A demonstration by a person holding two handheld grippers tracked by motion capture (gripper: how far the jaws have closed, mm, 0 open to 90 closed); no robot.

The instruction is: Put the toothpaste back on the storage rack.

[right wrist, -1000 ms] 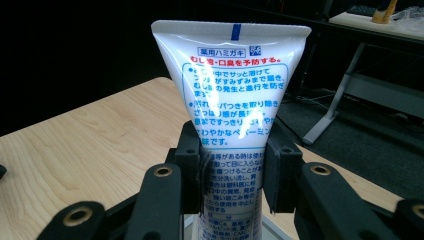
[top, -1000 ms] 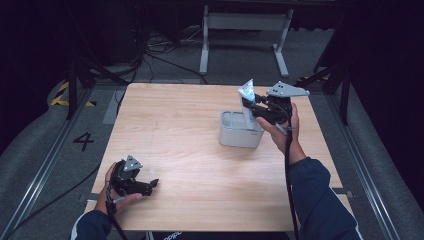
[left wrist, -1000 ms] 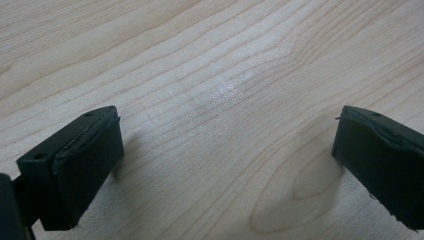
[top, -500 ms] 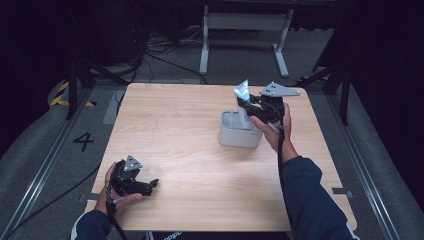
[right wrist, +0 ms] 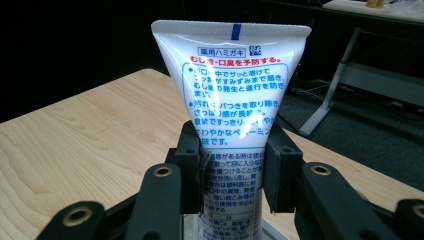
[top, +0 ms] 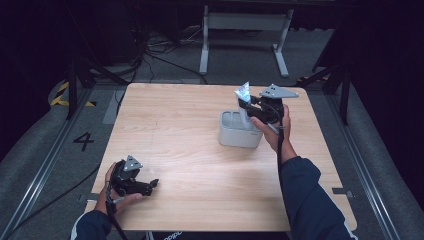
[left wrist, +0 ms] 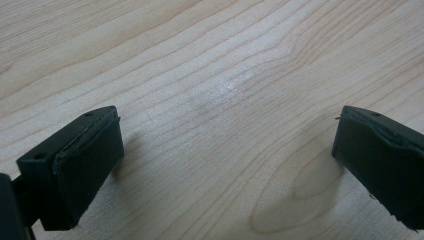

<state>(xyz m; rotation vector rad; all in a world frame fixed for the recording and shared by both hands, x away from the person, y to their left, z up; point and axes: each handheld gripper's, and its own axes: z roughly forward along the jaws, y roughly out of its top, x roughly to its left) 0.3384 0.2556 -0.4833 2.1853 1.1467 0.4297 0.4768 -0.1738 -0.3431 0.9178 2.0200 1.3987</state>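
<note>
A white toothpaste tube (right wrist: 232, 105) with blue and red print stands upright, crimped end up, between the pads of my right gripper (right wrist: 232, 170), which is shut on it. Seen from above, that tube (top: 243, 94) is lowered into the grey plastic holder (top: 239, 131) on the right half of the table, with my right gripper (top: 248, 107) just above the holder's rim. My left gripper (top: 150, 185) rests near the table's front left corner. Its jaws stand wide apart over bare wood, and one black pad (left wrist: 85, 150) shows at the lower left of the left gripper view.
The light wooden table (top: 185, 145) ends close to the left hand at the front edge. Behind the far edge stands a grey metal frame (top: 240, 30) on a dark floor with cables. A rail with a "4" mark (top: 82, 141) runs along the left.
My right gripper has moved left and down with the tube, bringing its lower end into the grey holder. The left gripper has stayed put.
</note>
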